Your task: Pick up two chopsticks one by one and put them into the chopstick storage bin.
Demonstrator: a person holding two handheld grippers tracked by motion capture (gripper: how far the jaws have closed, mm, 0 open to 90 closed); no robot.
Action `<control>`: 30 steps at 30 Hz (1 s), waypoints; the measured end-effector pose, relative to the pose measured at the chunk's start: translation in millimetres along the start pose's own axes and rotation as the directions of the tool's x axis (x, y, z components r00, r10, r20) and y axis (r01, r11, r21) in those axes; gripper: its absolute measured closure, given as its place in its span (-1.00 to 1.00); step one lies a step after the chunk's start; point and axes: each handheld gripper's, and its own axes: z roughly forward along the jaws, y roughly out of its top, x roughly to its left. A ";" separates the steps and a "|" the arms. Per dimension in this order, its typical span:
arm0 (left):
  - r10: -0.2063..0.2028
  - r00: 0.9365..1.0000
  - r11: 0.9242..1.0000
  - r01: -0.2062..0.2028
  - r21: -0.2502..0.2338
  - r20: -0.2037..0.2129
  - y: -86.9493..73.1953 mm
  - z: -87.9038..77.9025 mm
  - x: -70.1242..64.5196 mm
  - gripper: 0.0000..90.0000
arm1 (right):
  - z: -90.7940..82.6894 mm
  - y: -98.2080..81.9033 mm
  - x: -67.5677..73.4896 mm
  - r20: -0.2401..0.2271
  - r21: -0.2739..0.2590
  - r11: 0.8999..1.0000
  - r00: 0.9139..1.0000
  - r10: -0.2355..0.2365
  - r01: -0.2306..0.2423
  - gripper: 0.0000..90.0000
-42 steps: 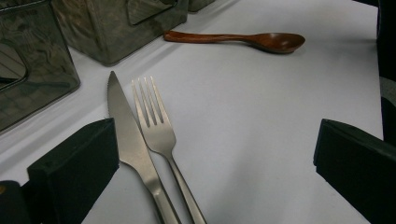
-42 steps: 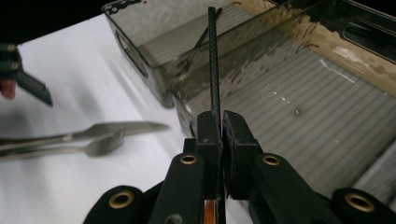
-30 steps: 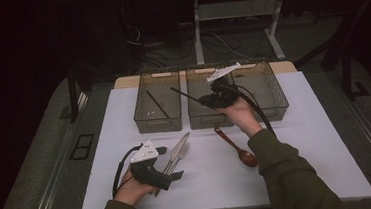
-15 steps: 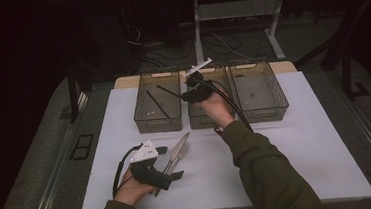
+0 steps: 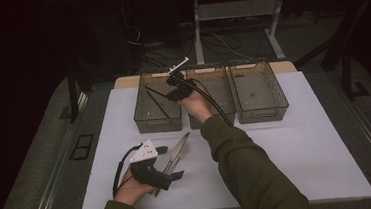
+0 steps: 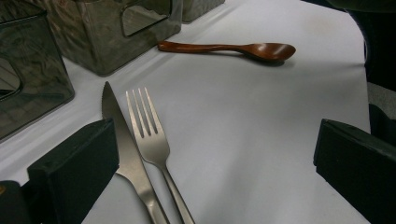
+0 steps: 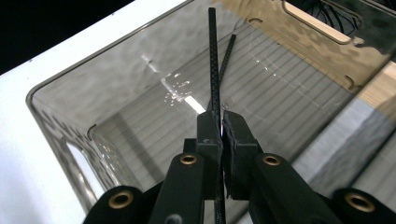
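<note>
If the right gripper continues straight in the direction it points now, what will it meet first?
The right gripper, shut on a black chopstick, points down into the left bin. The stick's far tip would probably reach the bin's ribbed floor first, near a second chopstick already lying there; depth is hard to judge.

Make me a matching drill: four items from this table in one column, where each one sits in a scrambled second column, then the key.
Items:
1. black chopstick
2. wooden spoon
3. fork
4. right bin

Places:
A. lying beside the knife, between the left hand-held gripper's open jaws
B. empty, at the row's right end
C. clamped in the right hand-held gripper over the left bin
D. alone on the white mat near the bins

Pairs: 1-C, 2-D, 3-A, 4-B
</note>
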 end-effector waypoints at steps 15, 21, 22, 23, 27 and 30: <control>0.004 1.000 1.000 -0.004 -0.007 0.005 0.8 0.4 -1.2 -1.00 | 29.1 10.2 12.6 0.008 0.080 0.997 1.000 0.013 -0.013 0.87; 0.006 1.000 1.000 -0.006 -0.006 0.004 0.9 -0.3 -0.9 -1.00 | 27.4 10.8 12.0 -0.009 0.069 0.998 1.000 0.016 -0.015 0.79; 0.006 1.000 1.000 -0.006 -0.006 0.005 0.9 -0.3 -0.8 -1.00 | 25.9 10.9 11.1 -0.011 0.067 0.998 1.000 0.013 -0.012 0.76; 0.007 1.000 1.000 -0.007 -0.005 0.004 0.8 -0.3 -0.6 -1.00 | 24.3 11.1 10.3 -0.016 0.060 0.998 1.000 0.017 -0.016 0.73; 0.004 1.000 1.000 -0.004 -0.006 0.001 0.6 -0.7 -0.6 -1.00 | 15.4 11.0 5.7 -0.053 0.037 0.999 0.998 0.030 -0.028 0.60; 0.005 1.000 1.000 -0.005 -0.003 -0.001 0.6 -0.8 -0.5 -1.00 | 6.8 9.6 1.9 -0.064 -0.001 0.999 0.997 0.035 -0.035 0.42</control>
